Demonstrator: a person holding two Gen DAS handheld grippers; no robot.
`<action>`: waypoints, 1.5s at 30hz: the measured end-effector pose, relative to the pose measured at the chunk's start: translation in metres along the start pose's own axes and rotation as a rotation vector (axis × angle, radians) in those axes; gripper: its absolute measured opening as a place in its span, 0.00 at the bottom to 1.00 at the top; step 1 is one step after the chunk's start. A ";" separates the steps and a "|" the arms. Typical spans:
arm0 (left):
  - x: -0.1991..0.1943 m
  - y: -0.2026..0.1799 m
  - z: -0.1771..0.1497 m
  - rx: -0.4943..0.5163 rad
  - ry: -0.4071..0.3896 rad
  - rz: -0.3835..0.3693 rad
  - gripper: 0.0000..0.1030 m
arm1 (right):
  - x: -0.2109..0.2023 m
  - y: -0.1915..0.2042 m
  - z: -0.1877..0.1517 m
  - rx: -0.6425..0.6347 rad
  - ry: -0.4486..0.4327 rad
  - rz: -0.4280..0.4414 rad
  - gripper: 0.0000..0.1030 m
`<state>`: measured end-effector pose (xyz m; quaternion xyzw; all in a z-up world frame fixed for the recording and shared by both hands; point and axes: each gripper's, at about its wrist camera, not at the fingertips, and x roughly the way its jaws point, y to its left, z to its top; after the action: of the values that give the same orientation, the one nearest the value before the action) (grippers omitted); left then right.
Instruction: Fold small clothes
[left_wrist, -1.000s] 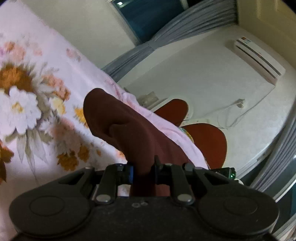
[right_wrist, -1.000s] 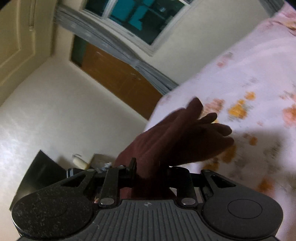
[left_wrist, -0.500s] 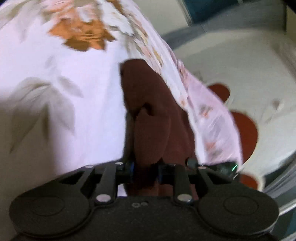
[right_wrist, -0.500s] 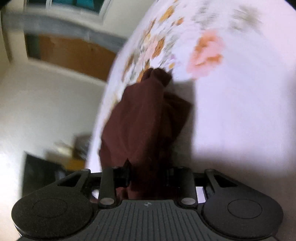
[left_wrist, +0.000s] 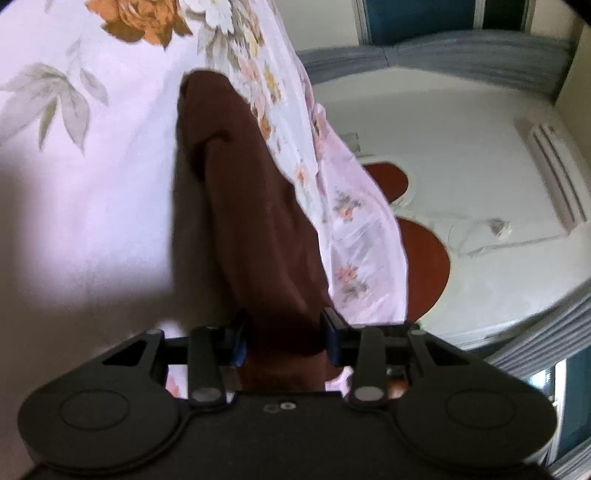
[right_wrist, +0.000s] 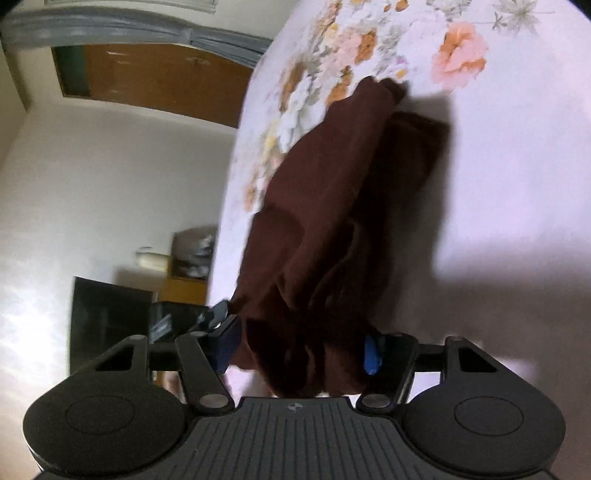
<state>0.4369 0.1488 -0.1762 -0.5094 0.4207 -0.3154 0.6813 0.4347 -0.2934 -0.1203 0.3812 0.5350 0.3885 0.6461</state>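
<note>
Floral bedsheet (left_wrist: 110, 192) fills most of both views, pale pink with orange blooms; cream walls, grey curtain and a brown door sit behind. Dark maroon garment (left_wrist: 255, 206) lies on the sheet, stretched away from me in a long bunched strip near the bed's edge. Its near end sits between the jaws of my left gripper (left_wrist: 282, 338), and the other gathered end sits between the jaws of my right gripper (right_wrist: 301, 349).

Both sets of jaws are opening. Left: cloth fills the gap, but I cannot tell if the pads touch it. Right: the pads stand clear of the folds, so nothing is clamped.

Handling, my guess: light, soft, floppy knit; no stiffness, so it slumps and keeps creases wherever it is dropped. Not fragile, not slippery on the sheet. Best hold is at corners or hem edges, pinching all layers together; grabbing mid-body would only bunch it more.

Versus a second ago: the garment hung in the air, pinched tight by both grippers, with wall and window behind. Now it rests on the bed, my grippers have come down low and rolled, and the jaws have spread, the right more than the left.
</note>
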 end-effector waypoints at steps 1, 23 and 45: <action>-0.005 0.002 -0.003 -0.003 0.000 0.043 0.38 | 0.000 -0.002 -0.005 0.003 0.005 -0.049 0.63; -0.091 -0.249 -0.410 0.876 -0.596 0.763 0.74 | -0.073 0.229 -0.416 -0.704 -0.637 -0.697 1.00; -0.124 -0.269 -0.505 0.933 -0.646 0.772 0.75 | -0.060 0.262 -0.502 -0.792 -0.724 -0.676 1.00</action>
<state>-0.0703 -0.0373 0.0488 -0.0449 0.1682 -0.0305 0.9843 -0.0929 -0.2026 0.0728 0.0306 0.1892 0.1777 0.9652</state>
